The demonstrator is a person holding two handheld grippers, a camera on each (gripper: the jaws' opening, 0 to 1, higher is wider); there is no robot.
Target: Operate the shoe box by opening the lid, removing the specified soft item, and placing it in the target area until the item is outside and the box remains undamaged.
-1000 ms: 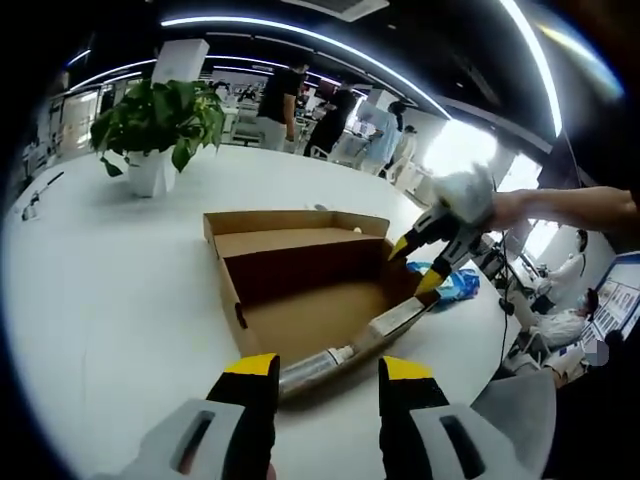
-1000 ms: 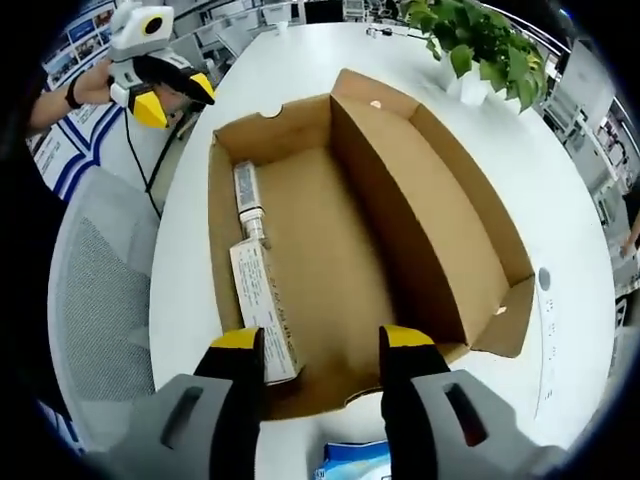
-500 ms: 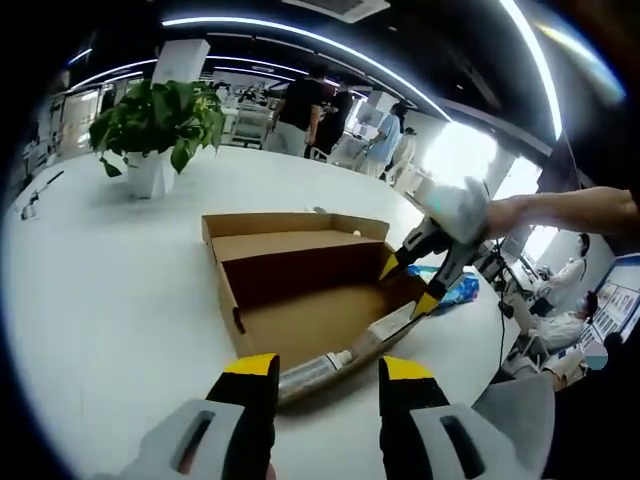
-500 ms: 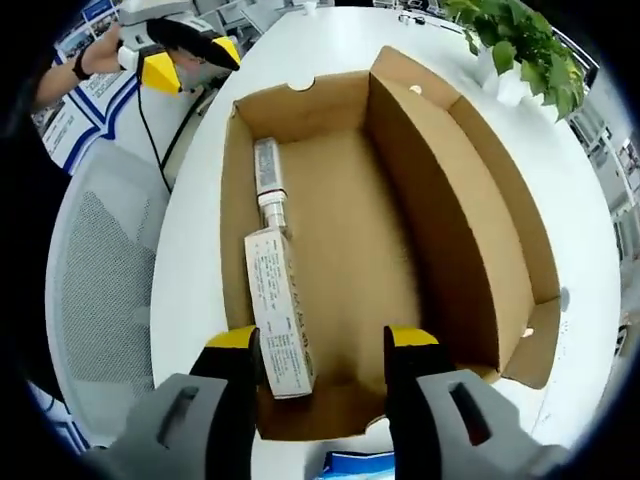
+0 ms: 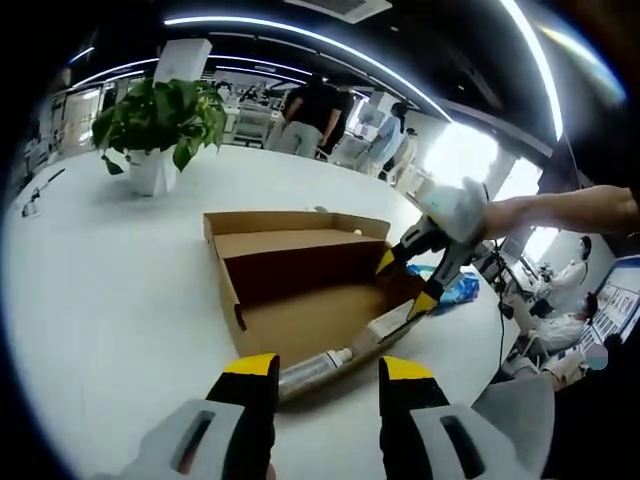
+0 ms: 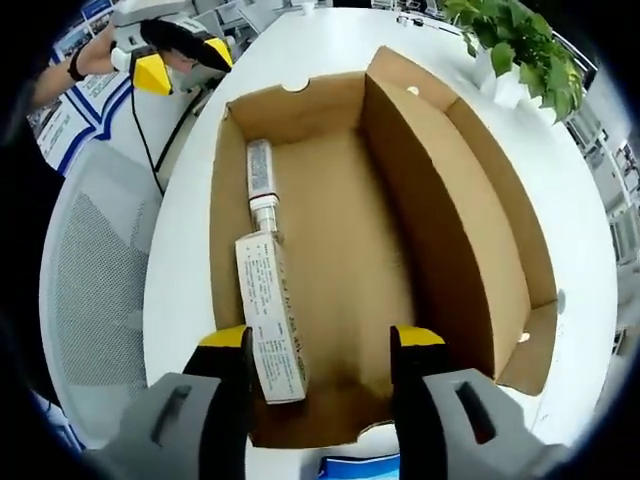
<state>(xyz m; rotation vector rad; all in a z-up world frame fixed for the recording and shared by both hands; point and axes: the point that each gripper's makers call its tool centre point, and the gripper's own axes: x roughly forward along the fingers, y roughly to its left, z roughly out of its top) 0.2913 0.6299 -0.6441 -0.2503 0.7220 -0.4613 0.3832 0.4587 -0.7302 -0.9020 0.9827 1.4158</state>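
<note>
Left gripper view, left to right: a potted plant (image 5: pixel 160 125) is stood at the far left of the white table (image 5: pixel 100 300); the open shoe box (image 5: pixel 300 285) is set at mid-table with its lid folded back flat behind it; a silver tube (image 5: pixel 318 366) and a narrow white carton (image 5: pixel 398 318) are laid end to end along the box's near wall, inside it. The left gripper (image 5: pixel 326 378) is held low at the table edge, level, jaws spread with nothing between them, just short of the tube. The right gripper (image 5: pixel 412 282) is seen entering from the right, carried by a bare forearm (image 5: pixel 565 208), angled down over the box's right end, jaws parted and empty. A blue packet (image 5: pixel 458 288) is lain just beyond it on the table; people are seen standing in the background. Right gripper view, left to right: the left gripper (image 6: pixel 170 62) is shown at upper left, off the table edge above a grey mesh chair (image 6: pixel 95 290); the tube (image 6: pixel 261 180) and carton (image 6: pixel 270 318) are seen against the box's left wall; the right gripper (image 6: pixel 322 345) is poised over the box's near end, jaws spread wide, one tip beside the carton. Compared with half a second ago, the right gripper is drawn slightly lower toward the carton; the box and its contents are unmoved.
</note>
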